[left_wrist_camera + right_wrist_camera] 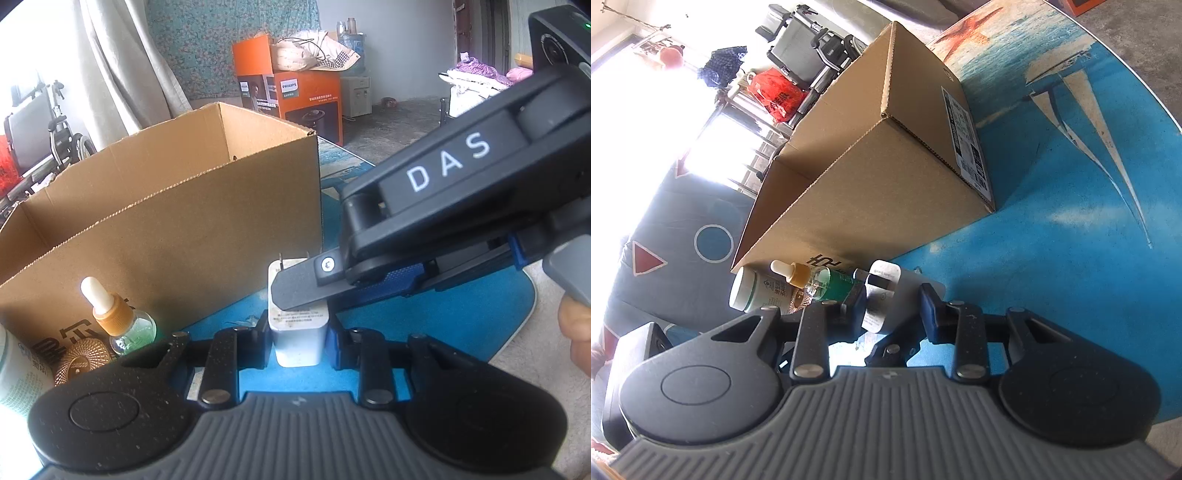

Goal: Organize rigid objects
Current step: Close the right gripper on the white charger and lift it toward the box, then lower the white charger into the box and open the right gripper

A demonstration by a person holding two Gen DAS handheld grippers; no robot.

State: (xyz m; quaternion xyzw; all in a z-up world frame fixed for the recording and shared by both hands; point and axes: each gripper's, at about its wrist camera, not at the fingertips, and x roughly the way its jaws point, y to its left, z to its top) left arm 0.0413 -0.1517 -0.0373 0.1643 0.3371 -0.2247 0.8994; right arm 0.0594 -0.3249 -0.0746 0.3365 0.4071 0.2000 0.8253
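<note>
Both hand-held grippers clamp one white charger (pixel 298 332): left hand-held gripper (pixel 298 341) low, right hand-held gripper (pixel 892 302) across its pronged top. Charger stands above the blue bench (pixel 424 325). Cardboard box (pixel 177 206) blocks twelve o'clock; dropper bottle (pixel 123 321) and white jar (pixel 750 290) crowd nine o'clock.

The cardboard box (pixel 177 206) blocks ahead; bare blue table (pixel 1052 229) lies rightward.

A blue table (pixel 1052 192) (sailboat print) carries a cardboard box (pixel 192 221), dropper bottle (pixel 122 317) and white jar (pixel 753 288).
</note>
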